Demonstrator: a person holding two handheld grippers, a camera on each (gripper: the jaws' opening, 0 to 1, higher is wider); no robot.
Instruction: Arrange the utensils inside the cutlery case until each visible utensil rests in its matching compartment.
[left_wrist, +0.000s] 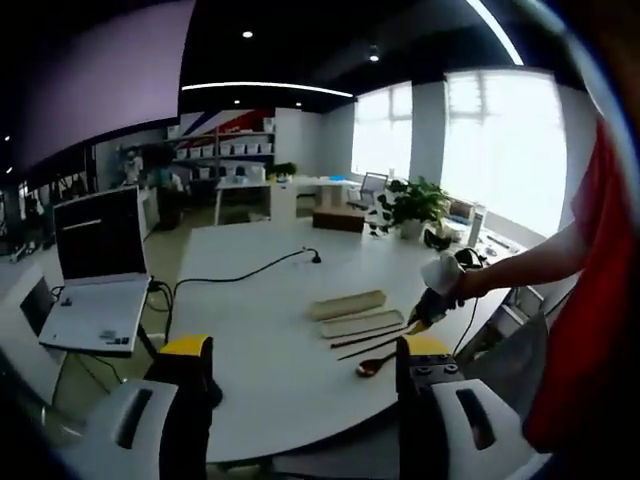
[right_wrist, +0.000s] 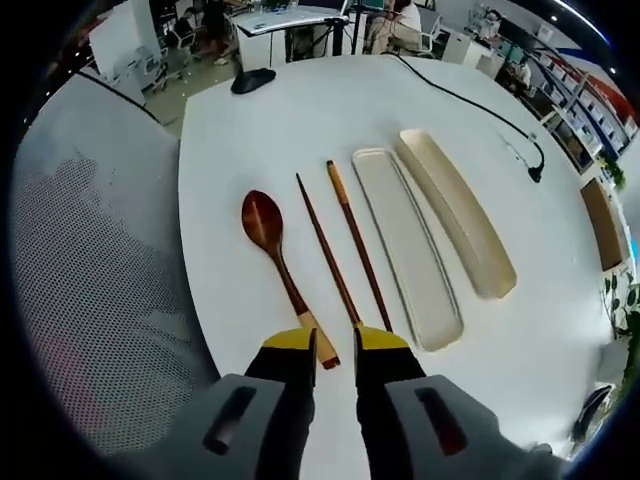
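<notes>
My right claw (right_wrist: 334, 350) hovers low over the near ends of the utensils, its jaws parted by only a narrow slot and gripping nothing that I can make out. The spoon (right_wrist: 272, 255) lies ahead and a little left of it, handle end reaching right up beside my left jaw tip. The two chopsticks (right_wrist: 340, 250) run straight ahead; one passes into the slot between my jaws, the other ends beside the right jaw tip. Right of them lies the flat case lid (right_wrist: 405, 235), and beyond that the deeper cutlery case (right_wrist: 455, 210), both bare.

So I judge the task barely begun: nothing is in the case yet, and the first pick is in hand. Next I should settle on one utensil, close on its end, lift and carry it rightward over the lid into the case.

The closeness of spoon handle and chopsticks risks nudging a neighbour.

My left claw (left_wrist: 305, 365) hangs wide apart and empty, well back over the white counter (left_wrist: 260, 290), with a laptop (left_wrist: 100, 265) and a cable (left_wrist: 240, 272) off to its left.
</notes>
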